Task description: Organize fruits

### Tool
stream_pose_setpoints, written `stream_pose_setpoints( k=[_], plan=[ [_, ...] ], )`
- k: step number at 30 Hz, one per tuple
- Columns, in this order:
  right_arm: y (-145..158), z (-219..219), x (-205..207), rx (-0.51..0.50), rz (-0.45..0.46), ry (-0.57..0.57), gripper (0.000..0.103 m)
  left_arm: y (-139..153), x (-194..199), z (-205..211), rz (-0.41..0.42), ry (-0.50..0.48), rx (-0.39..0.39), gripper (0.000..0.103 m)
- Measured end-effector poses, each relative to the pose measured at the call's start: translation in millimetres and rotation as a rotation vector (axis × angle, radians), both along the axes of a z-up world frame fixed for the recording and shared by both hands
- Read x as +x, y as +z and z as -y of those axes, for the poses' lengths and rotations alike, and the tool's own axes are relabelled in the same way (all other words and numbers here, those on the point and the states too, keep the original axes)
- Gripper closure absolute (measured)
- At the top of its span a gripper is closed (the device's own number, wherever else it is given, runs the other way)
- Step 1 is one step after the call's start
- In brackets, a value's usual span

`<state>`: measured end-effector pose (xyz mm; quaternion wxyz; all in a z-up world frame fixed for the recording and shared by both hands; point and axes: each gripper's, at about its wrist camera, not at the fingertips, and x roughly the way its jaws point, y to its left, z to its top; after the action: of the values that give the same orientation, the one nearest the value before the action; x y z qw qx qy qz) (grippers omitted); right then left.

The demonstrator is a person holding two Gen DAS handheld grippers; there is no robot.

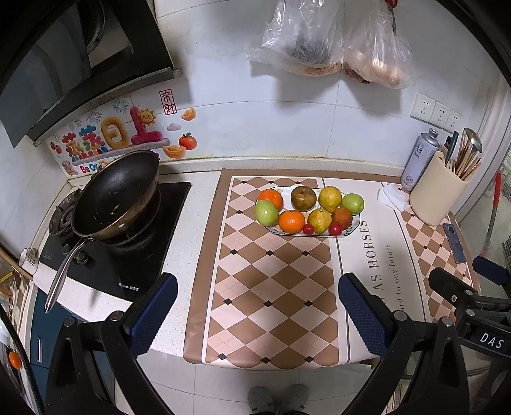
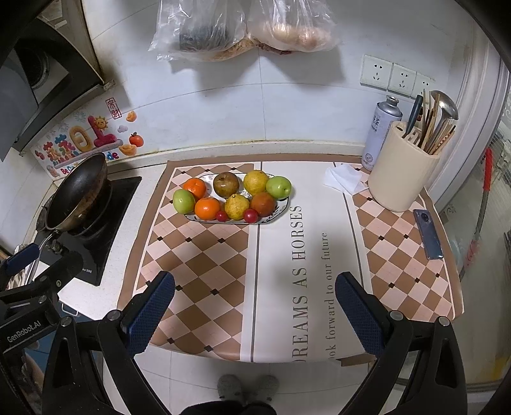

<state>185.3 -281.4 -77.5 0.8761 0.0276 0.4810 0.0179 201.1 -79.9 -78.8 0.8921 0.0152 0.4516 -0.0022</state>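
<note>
An oval patterned plate [image 1: 354,227] [image 2: 281,209] sits on the checkered mat at the counter's back. It holds two oranges [image 1: 291,221], two green apples [image 1: 266,213], two yellow pears [image 1: 320,220], a brown pear [image 1: 303,198], a reddish fruit [image 1: 341,217] and two small red fruits [image 1: 335,229]. My left gripper [image 1: 257,287] is open and empty, well in front of the plate. My right gripper [image 2: 254,287] is open and empty, also short of the plate [image 2: 281,209], and it shows at the right edge of the left wrist view [image 1: 460,277].
A black wok [image 1: 116,194] sits on the gas stove at left. A beige utensil holder [image 2: 399,169], a spray can [image 2: 381,131], a white tissue [image 2: 343,178] and a phone [image 2: 428,233] stand at right. Plastic bags [image 2: 242,25] hang on the wall.
</note>
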Motion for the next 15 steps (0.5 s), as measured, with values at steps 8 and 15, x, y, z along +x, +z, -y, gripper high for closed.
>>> stream_pose_setpoints(
  k=[8,15],
  plan=[
    [2.8,-1.7,-1.7,-0.001,0.006,-0.001,0.001,5.8,-1.8,-2.9,0.005,0.007,0.002,0.0],
    [5.1,-2.1,-3.0,-0.003,0.009,-0.002,0.001,8.3,-3.1,-2.7,0.006,0.005,0.001,0.0]
  ],
)
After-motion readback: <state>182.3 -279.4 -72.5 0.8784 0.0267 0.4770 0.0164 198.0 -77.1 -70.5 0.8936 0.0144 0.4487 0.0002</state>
